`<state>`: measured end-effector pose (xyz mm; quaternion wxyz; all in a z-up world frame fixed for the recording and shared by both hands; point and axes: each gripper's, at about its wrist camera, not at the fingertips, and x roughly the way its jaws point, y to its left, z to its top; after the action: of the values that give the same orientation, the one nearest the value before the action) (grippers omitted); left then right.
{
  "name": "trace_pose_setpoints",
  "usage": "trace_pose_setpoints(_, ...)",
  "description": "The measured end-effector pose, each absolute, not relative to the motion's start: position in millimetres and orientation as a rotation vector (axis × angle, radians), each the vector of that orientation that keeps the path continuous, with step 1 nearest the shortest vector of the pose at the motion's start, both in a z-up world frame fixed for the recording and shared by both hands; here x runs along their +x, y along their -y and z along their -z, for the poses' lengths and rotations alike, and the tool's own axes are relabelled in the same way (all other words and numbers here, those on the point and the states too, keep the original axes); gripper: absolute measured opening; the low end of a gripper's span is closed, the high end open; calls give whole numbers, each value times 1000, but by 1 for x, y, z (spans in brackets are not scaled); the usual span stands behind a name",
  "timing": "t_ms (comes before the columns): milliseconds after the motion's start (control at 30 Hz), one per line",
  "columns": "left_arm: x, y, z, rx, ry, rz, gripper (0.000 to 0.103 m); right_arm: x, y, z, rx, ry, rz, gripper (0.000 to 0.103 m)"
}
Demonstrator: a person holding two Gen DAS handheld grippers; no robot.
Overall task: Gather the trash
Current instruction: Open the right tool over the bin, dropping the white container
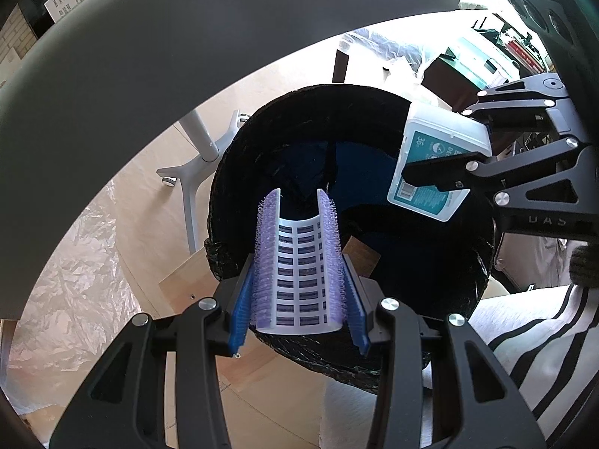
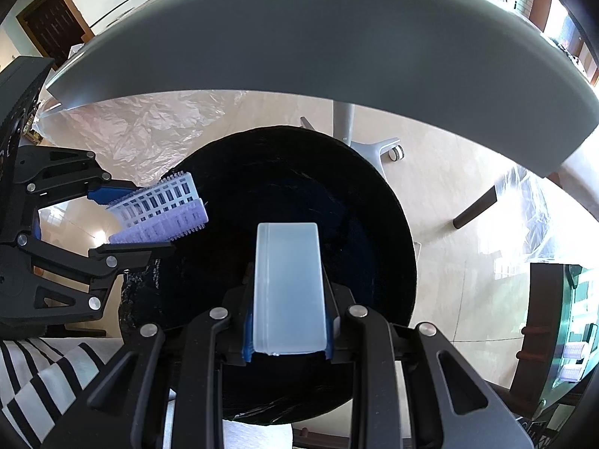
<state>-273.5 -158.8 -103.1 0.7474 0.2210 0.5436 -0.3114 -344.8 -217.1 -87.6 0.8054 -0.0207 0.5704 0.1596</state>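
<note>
My left gripper (image 1: pixel 299 280) is shut on a curved white-and-purple bristled hair-roller piece (image 1: pixel 297 262) and holds it over the mouth of a bin lined with a black bag (image 1: pixel 464 284). My right gripper (image 2: pixel 288 321) is shut on a translucent plastic box (image 2: pixel 288 288) with a teal label (image 1: pixel 430 161), also above the bin (image 2: pixel 378 202). Each gripper shows in the other's view: the right one at the bin's right rim (image 1: pixel 445 151), the left one at its left rim (image 2: pixel 149 220).
A grey table top (image 1: pixel 187 30) arches overhead, with its white wheeled leg (image 1: pixel 198 149) behind the bin. Crinkled clear plastic sheeting (image 1: pixel 75 273) lies on the pale wooden floor. A striped black-and-white cloth (image 1: pixel 531 340) lies beside the bin. A glass cabinet (image 2: pixel 561 333) stands at the right.
</note>
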Motion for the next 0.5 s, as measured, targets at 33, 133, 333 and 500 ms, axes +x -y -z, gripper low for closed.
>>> trace_pose_setpoints(33, -274, 159, 104, 486, -1190, 681, 44, -344, 218, 88, -44, -1224, -340, 26)
trace_pose_setpoints(133, -274, 158, 103, 480, -1190, 699, 45, -345, 219, 88, -34, -1219, -344, 26)
trace_pose_setpoints(333, -271, 157, 103, 458, -1184, 676, 64, -345, 225, 85, 19, -1209, -343, 54)
trace_pose_setpoints(500, -271, 157, 105, 444, -1202, 704, 73, -345, 228, 86, 25, -1213, -336, 59)
